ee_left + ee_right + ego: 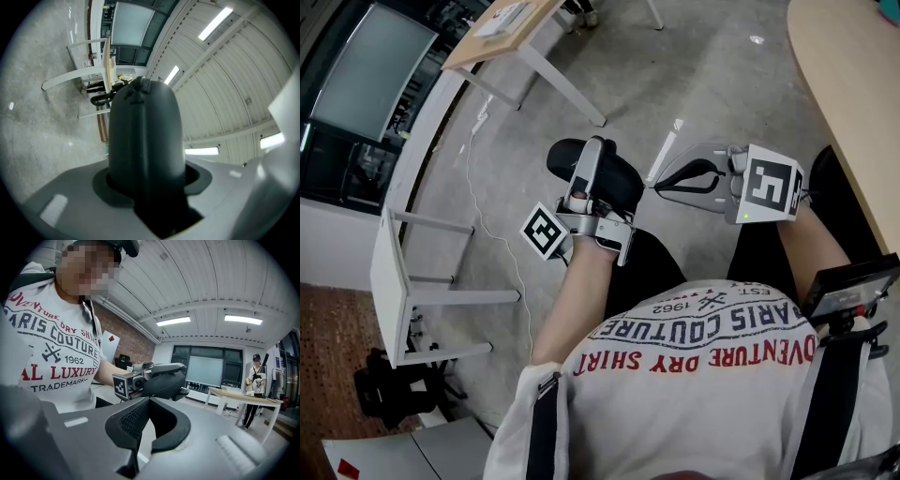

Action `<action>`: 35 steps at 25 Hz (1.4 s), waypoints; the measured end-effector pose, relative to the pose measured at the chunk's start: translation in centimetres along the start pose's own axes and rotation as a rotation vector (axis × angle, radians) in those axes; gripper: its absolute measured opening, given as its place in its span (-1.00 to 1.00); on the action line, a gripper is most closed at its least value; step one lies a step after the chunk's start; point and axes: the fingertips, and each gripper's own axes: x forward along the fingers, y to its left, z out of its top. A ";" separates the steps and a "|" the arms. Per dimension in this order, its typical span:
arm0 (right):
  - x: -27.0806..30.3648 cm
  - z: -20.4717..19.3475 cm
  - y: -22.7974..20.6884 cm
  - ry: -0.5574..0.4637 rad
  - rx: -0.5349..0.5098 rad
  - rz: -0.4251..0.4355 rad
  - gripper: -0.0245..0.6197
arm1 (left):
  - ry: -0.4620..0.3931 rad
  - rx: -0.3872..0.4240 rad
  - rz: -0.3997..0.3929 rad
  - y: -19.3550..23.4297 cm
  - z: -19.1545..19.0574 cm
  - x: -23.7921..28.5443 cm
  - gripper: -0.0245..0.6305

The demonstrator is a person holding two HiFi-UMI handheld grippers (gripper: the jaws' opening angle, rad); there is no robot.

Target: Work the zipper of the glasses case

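Observation:
The black oval glasses case [623,183] is held over the grey floor, in front of the person's lap. My left gripper [591,155] is shut on it, one grey finger lying across its top. In the left gripper view the case [145,140] rises as a dark dome between the jaws and hides their tips. To the right, my right gripper [661,187] points at the case from a short gap away, with its black fingertips meeting and nothing between them. In the right gripper view, its gripper [147,401] faces the case [164,385]. No zipper pull can be made out.
A wooden desk [502,28] stands at the upper left and a white side table [394,272] at the left. A curved wooden tabletop [853,94] fills the right edge. A white cable [497,234] runs over the floor. Another person [255,380] stands by a far table [243,397].

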 end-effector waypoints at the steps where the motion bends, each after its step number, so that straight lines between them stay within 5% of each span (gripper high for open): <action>1: 0.2 0.0 0.1 0.003 -0.004 0.003 -0.93 | -0.015 0.005 0.002 0.0 0.3 0.0 -0.17; 35: 2.5 0.1 2.9 -0.013 0.048 0.123 -0.92 | -0.016 -0.012 -0.027 -0.4 -0.2 0.2 -0.17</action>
